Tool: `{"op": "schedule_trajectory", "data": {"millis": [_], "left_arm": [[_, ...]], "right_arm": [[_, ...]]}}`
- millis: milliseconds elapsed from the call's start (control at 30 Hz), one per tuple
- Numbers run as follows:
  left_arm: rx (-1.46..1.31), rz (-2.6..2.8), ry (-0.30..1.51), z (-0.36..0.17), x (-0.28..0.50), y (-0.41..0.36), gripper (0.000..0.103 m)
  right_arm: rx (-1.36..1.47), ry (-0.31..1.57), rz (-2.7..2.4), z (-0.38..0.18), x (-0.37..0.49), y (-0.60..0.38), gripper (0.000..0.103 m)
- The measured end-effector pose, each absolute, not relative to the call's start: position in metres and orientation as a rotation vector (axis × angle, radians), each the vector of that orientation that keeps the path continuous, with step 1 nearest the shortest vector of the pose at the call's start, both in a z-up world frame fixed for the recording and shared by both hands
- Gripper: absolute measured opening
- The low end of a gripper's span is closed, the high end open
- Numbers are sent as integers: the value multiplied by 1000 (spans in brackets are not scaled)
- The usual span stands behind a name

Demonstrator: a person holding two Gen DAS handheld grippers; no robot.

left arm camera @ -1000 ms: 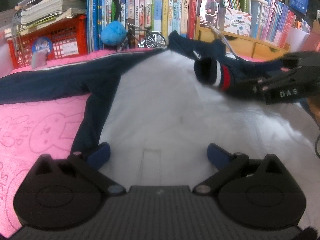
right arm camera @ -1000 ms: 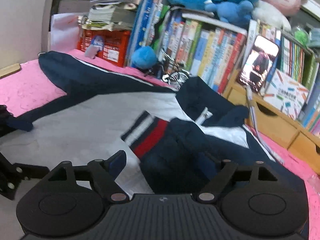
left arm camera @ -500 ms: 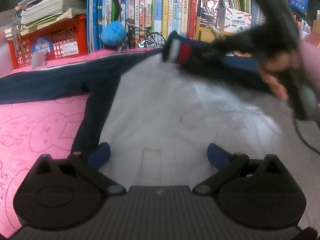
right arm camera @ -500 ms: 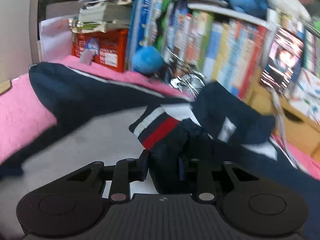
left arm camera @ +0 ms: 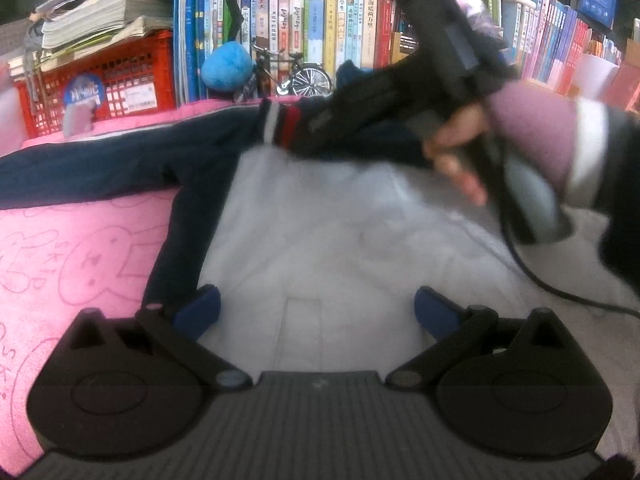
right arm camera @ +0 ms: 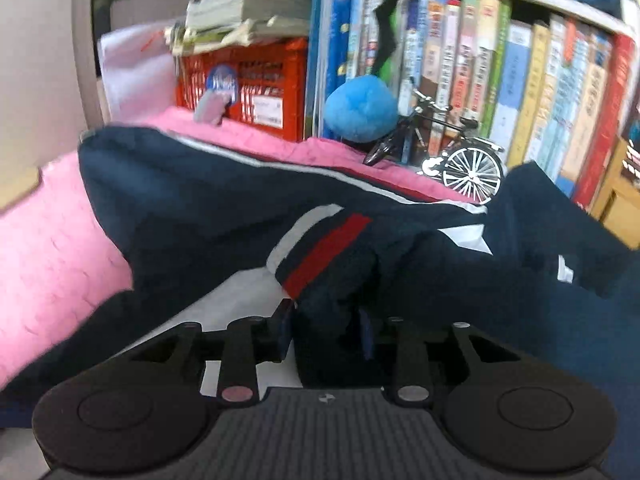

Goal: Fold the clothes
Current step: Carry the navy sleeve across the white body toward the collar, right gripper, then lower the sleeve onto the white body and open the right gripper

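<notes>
We're looking at a navy and white jacket [left arm camera: 320, 216] lying spread on a pink blanket [left arm camera: 80, 240], white body panel facing up, one navy sleeve [left arm camera: 120, 160] stretching out to the left across the blanket. Left gripper [left arm camera: 316, 308] is hovering low over the white panel near the hem, jaws standing wide apart, nothing between the blue pads [left arm camera: 198, 310]. Right gripper [right arm camera: 326, 328] is holding the other sleeve by the dark fabric just behind the striped cuff [right arm camera: 320, 244]; fabric is sitting between the fingers and bunching there, jaws are opening a bit but the pads look to be pressing on the cloth. In the left view we're seeing a hand [left arm camera: 460, 152] w/ a mauve sleeve gripping the right gripper's handle, cuff [left arm camera: 280, 124] carried over the jacket's upper part, near the collar area. Behind the blanket: red crate [left arm camera: 100, 80], blue plush ball [left arm camera: 226, 66], small model bike [left arm camera: 296, 72], row of books [left arm camera: 320, 20]. Frames are blurry around the right gripper
</notes>
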State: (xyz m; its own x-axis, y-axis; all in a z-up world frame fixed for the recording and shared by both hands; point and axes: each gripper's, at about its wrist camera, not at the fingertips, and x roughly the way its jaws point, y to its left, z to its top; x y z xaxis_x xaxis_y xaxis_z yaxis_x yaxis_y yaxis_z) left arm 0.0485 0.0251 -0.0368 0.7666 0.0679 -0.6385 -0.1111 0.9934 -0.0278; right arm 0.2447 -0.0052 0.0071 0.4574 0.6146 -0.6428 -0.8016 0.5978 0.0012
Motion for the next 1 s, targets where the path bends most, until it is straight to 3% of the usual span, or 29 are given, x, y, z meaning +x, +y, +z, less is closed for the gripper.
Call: {"op": "schedule_trajectory", "data": {"millis": [133, 433, 667, 1000], "left_arm": [[-64, 97, 691, -36, 49, 26, 103], [-204, 102, 672, -10, 46, 55, 103], [-72, 113, 502, 47, 99, 53, 103], [-8, 390, 596, -7, 217, 64, 103]], "right_arm": [[-285, 604, 886, 33, 233, -49, 67], [-381, 457, 615, 64, 180, -201, 91], [-423, 507, 271, 26, 180, -295, 92], [-427, 510, 304, 0, 204, -279, 92]]}}
